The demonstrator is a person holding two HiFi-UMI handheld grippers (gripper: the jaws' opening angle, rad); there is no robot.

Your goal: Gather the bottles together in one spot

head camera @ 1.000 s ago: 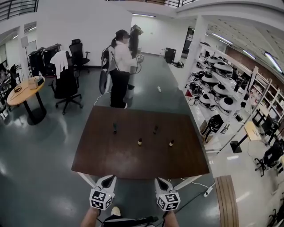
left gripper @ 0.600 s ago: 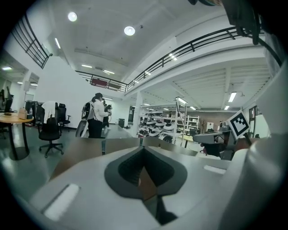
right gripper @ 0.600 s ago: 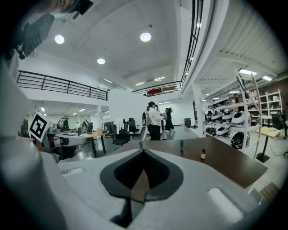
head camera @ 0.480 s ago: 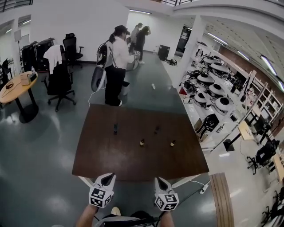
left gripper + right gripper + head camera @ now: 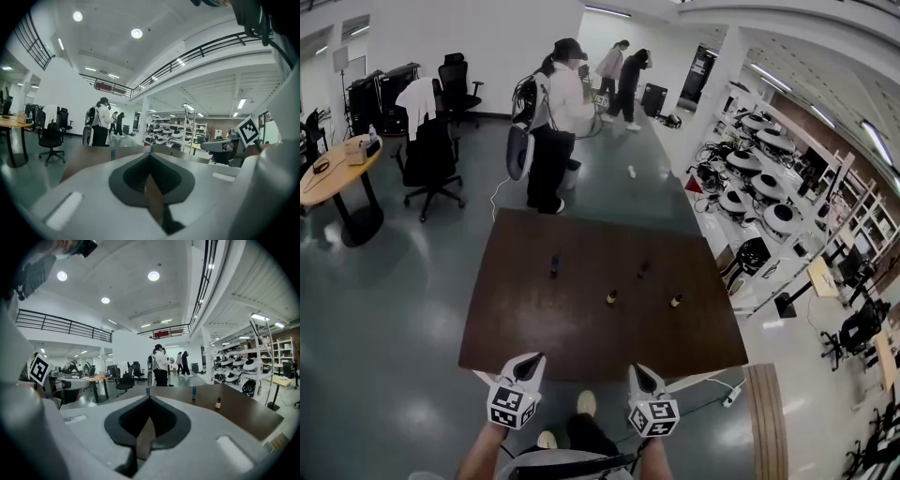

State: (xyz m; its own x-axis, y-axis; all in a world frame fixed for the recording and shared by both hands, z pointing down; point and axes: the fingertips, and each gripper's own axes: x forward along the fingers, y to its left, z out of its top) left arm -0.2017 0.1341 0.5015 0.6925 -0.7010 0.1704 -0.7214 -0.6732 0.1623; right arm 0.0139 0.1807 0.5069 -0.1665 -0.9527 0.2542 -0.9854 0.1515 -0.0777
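Observation:
Several small bottles stand apart on the brown table (image 5: 534,328): a dark one (image 5: 554,265) at the back left, another dark one (image 5: 643,269) at the back right, and two amber ones with dark caps (image 5: 610,297) (image 5: 676,301) nearer to me. My left gripper (image 5: 532,359) and right gripper (image 5: 637,371) hover side by side at the table's near edge, short of every bottle. Both are shut and hold nothing. In the right gripper view a teal bottle (image 5: 193,392) and an amber bottle (image 5: 218,403) stand beyond the shut right gripper (image 5: 149,397).
A person in a white top (image 5: 553,141) stands just past the table's far edge, and two more people walk further back. Office chairs (image 5: 427,164) and a round wooden table (image 5: 333,178) are at the left. Shelves of white machines (image 5: 759,187) line the right.
The head view has shifted, so the table sits slightly to the right. The people in the background have walked on. My foot now shows between the grippers, which stay shut at the near edge.

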